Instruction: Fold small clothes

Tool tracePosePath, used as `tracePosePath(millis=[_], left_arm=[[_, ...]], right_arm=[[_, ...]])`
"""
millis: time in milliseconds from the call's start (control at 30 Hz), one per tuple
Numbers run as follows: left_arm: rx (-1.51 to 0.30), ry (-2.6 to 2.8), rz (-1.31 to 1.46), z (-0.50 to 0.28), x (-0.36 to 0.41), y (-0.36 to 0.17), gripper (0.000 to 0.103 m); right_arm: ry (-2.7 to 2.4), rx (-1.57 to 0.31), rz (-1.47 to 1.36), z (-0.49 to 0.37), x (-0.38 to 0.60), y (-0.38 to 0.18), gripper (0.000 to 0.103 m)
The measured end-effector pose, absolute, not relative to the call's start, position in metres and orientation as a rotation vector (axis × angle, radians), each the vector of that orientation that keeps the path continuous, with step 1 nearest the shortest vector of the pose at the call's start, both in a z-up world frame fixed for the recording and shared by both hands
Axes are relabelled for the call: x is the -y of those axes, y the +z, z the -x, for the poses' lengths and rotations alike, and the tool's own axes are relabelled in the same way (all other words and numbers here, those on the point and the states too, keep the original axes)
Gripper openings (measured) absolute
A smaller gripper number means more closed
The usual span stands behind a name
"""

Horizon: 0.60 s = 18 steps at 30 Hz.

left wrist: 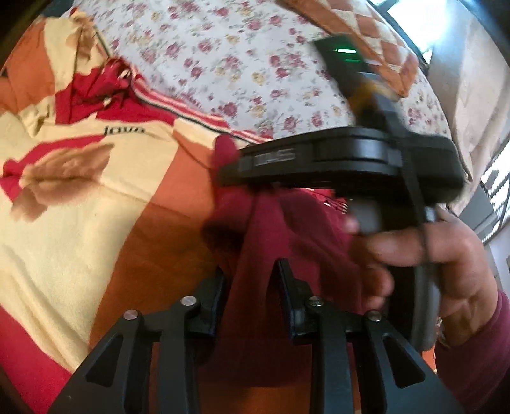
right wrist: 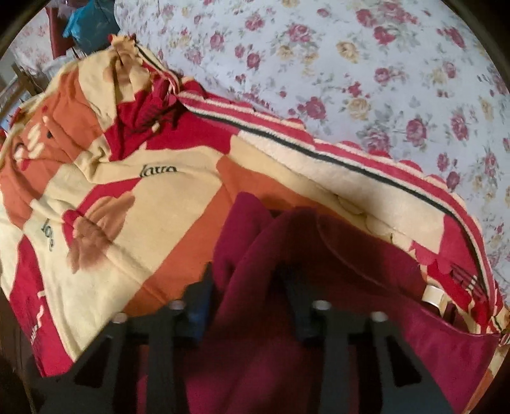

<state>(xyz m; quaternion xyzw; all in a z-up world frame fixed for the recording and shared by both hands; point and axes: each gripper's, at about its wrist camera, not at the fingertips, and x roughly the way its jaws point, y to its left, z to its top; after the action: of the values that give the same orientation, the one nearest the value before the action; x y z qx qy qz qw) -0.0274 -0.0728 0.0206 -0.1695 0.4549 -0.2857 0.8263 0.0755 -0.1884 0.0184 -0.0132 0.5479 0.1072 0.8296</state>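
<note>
A dark maroon garment (left wrist: 271,229) lies bunched on a cream, orange and red blanket (left wrist: 79,191). In the left wrist view my left gripper (left wrist: 251,274) has its jaws apart, with a fold of the maroon cloth running between the fingers (left wrist: 287,280). The right gripper's black body (left wrist: 344,159), held in a hand, hovers just above the cloth. In the right wrist view my right gripper (right wrist: 245,274) also has its jaws apart over the maroon garment (right wrist: 271,254), with cloth lying between them. Both views are blurred.
The blanket (right wrist: 111,207) covers a bed with a white floral sheet (left wrist: 223,57) (right wrist: 382,79) beyond it. A brown checked quilt (left wrist: 382,41) lies at the far right. Blue and dark red items (right wrist: 83,25) sit at the far left corner.
</note>
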Motion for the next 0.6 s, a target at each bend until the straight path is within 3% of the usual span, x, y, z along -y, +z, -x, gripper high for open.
tracePosePath(millis=[200, 333, 600], left_arm=[[-0.986, -0.592, 0.375, 0.03, 0.074, 0.015, 0.018], [-0.975, -0.607, 0.356, 0.039, 0.078, 0.026, 0.004], [-0.94, -0.645, 0.323, 0.052, 0.101, 0.065, 0.0]], right_arm=[[0.274, -1.101, -0.071, -0.061, 0.218, 0.042, 0.022], [0.286, -1.08, -0.123, -0.053, 0.233, 0.049, 0.021], [0.276, -1.034, -0.17, -0.034, 0.264, 0.08, 0.02]])
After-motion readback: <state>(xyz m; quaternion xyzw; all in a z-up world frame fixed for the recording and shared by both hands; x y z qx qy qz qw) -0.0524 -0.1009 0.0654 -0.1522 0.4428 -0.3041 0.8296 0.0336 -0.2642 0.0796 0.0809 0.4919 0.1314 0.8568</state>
